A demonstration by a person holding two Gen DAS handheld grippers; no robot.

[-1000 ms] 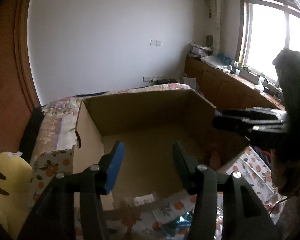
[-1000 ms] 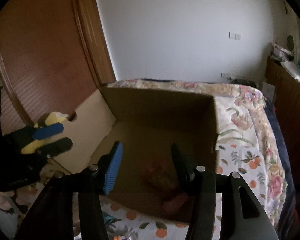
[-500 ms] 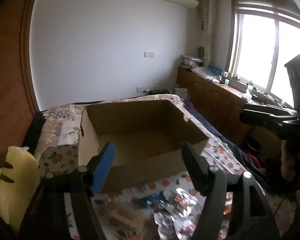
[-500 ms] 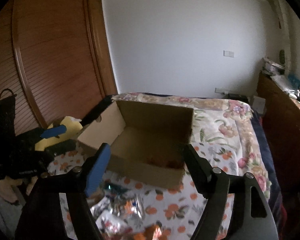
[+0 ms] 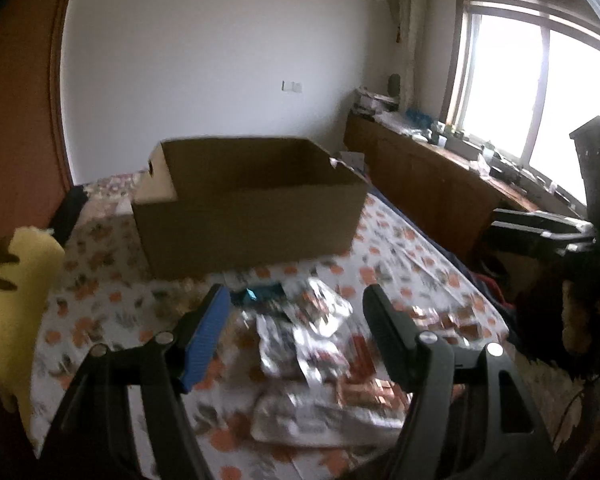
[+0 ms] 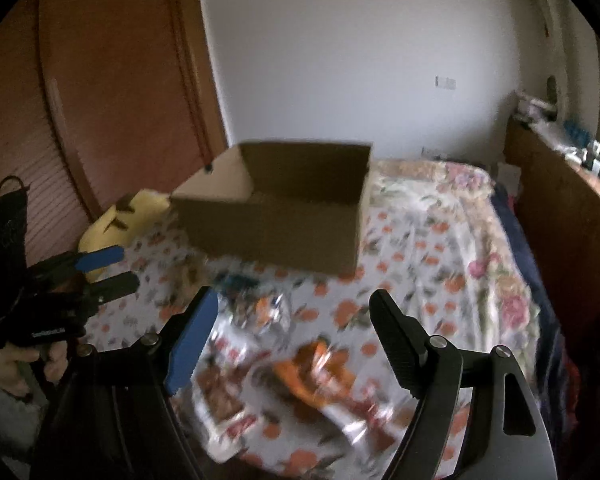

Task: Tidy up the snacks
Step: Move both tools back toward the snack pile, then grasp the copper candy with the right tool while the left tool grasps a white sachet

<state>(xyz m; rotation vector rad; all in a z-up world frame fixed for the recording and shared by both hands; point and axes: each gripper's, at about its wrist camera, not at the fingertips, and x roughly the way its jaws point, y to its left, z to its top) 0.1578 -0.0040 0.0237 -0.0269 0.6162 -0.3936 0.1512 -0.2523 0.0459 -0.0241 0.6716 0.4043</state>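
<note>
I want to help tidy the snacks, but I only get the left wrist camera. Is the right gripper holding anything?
Observer: No. The right wrist view shows the right gripper open, with nothing between its fingers.
Operator: What is in front of it?
Observer: An orange snack packet, blurred, lies on the flowery bedspread just ahead of the gripper.
Operator: Can that camera see my gripper?
Observer: Yes. The left gripper is at the far left of that view, open, and a hand is wrapped around its handle.
</note>
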